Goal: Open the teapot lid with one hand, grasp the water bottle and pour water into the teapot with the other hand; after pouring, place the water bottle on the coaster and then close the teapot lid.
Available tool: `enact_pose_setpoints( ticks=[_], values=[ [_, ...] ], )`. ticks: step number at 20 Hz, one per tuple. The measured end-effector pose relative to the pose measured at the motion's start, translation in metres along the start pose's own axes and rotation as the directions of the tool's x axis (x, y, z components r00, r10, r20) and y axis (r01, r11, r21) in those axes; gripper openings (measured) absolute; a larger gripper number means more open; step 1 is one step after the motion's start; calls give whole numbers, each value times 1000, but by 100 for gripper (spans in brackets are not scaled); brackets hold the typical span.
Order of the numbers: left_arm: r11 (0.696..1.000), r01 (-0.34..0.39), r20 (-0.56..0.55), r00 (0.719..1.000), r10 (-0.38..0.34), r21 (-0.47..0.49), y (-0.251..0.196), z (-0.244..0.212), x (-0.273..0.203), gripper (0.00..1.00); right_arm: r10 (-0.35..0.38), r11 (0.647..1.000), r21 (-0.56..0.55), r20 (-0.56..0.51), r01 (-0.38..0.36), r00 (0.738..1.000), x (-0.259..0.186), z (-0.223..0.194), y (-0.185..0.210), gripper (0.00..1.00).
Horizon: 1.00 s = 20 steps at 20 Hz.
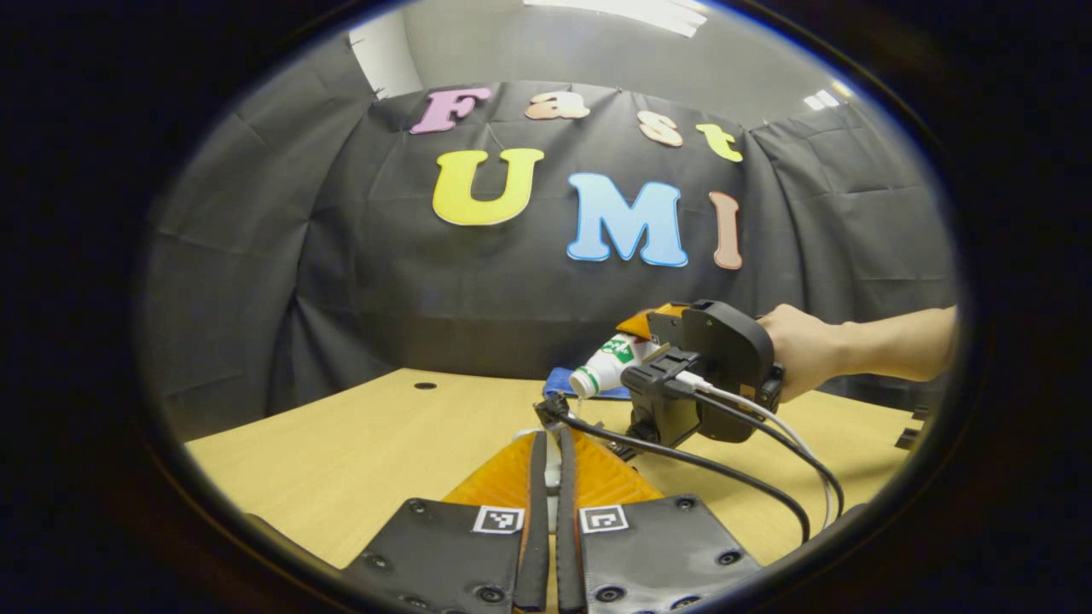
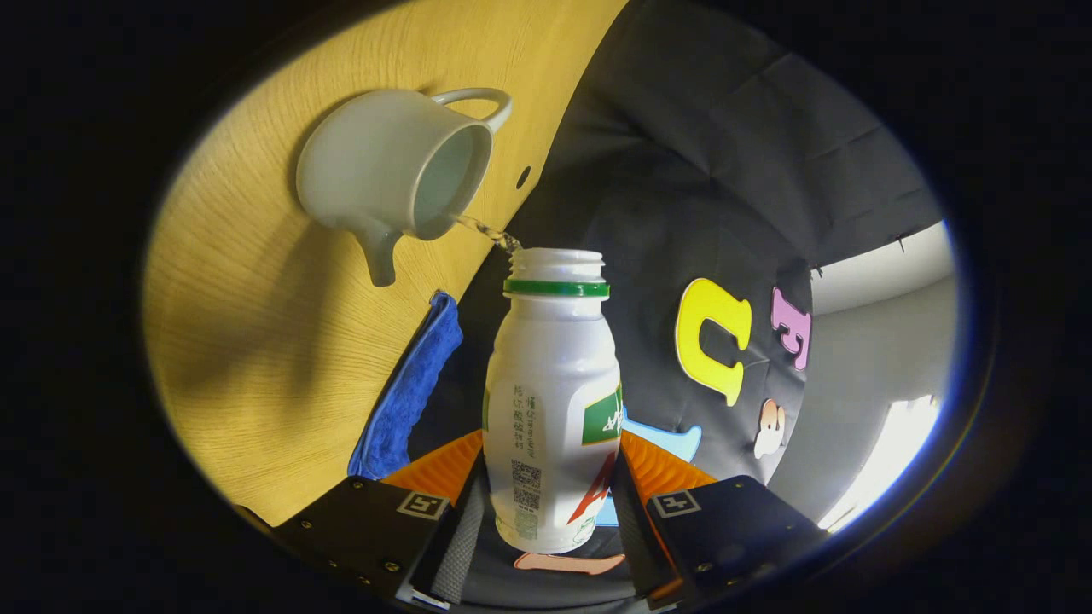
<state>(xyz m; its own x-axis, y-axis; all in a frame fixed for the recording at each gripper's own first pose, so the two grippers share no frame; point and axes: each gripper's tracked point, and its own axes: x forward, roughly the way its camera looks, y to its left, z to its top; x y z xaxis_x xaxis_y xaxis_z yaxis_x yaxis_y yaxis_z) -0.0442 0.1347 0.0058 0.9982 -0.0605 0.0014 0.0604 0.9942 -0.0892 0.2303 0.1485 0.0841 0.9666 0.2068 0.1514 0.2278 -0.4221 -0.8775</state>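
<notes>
White glossy ceramic teapot [image 2: 388,170], plain, no pattern, inside same white. White plastic water bottle [image 2: 553,401]: green ring under neck, green label patch with white lettering, red mark lower down, small dark printed code squares. Same bottle white with green patch in left gripper view [image 1: 607,365]. Blue fuzzy cloth coaster [image 2: 408,388], solid colour. Light yellow-tan wooden table [image 2: 256,341], fine straight grain, one small dark round hole. Water stream clear.

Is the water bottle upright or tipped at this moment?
Tipped. The water bottle leans mouth-down toward the teapot, and a thin stream runs from its mouth into the open top.
</notes>
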Motion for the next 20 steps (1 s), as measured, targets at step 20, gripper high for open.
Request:
enact_pose_setpoints(
  ticks=[20],
  values=[
    [1000, -12, -24, 1000, 11, -6, 2, -3, 1, 10, 47, 995, 90, 33, -49, 998, 7, 12, 10, 71]
  ],
)
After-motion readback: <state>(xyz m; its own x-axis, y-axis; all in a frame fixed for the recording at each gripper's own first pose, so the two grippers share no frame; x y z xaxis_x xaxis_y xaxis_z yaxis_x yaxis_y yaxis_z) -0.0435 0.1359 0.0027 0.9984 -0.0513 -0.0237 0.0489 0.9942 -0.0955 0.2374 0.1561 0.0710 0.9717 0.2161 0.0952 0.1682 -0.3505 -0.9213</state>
